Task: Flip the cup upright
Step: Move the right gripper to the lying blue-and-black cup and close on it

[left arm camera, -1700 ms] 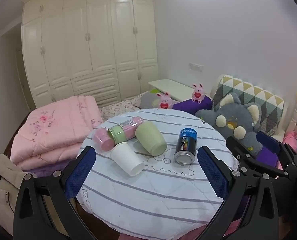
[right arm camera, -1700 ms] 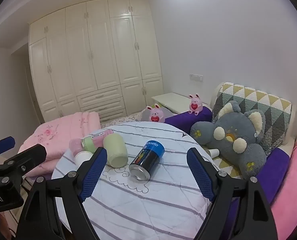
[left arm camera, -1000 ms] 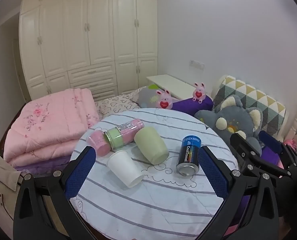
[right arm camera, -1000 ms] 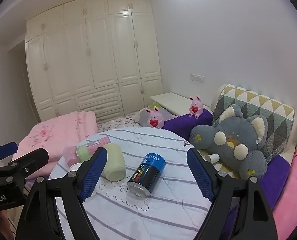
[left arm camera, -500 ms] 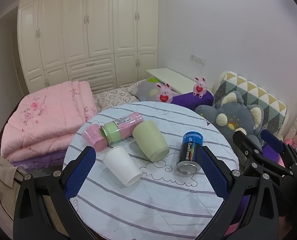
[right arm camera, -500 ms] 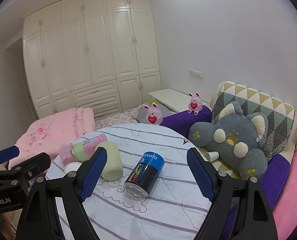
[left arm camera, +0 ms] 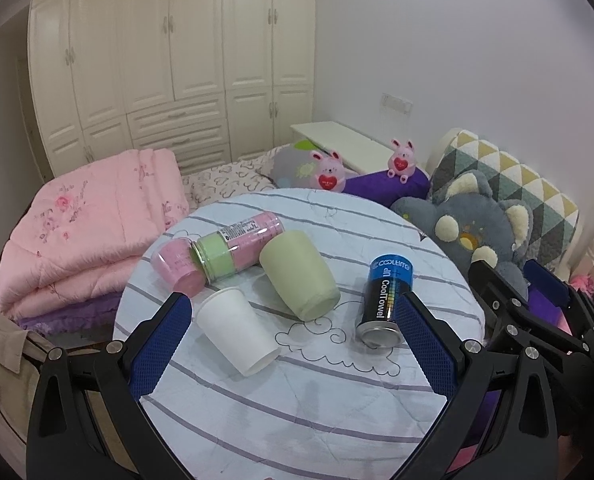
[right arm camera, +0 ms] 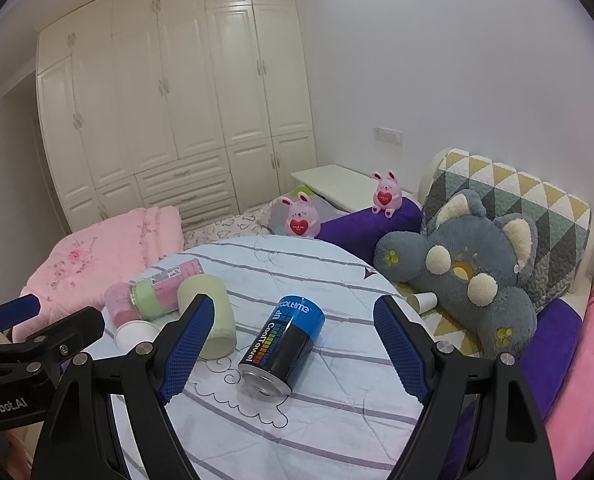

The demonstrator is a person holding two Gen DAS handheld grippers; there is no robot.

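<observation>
Cups lie toppled on my round bench; white cup on its side between my left claw jaws, both claws released, empty, right claw straddling the can.

The green cup looks matt plastic, the white cup matt paper (smooth-sided); the can is glossy metal, on a soft quilted cloth surface.

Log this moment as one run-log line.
phase: approach | left gripper: open, empty | right gripper: open, empty | white cup: on side | green cup: on side
</observation>
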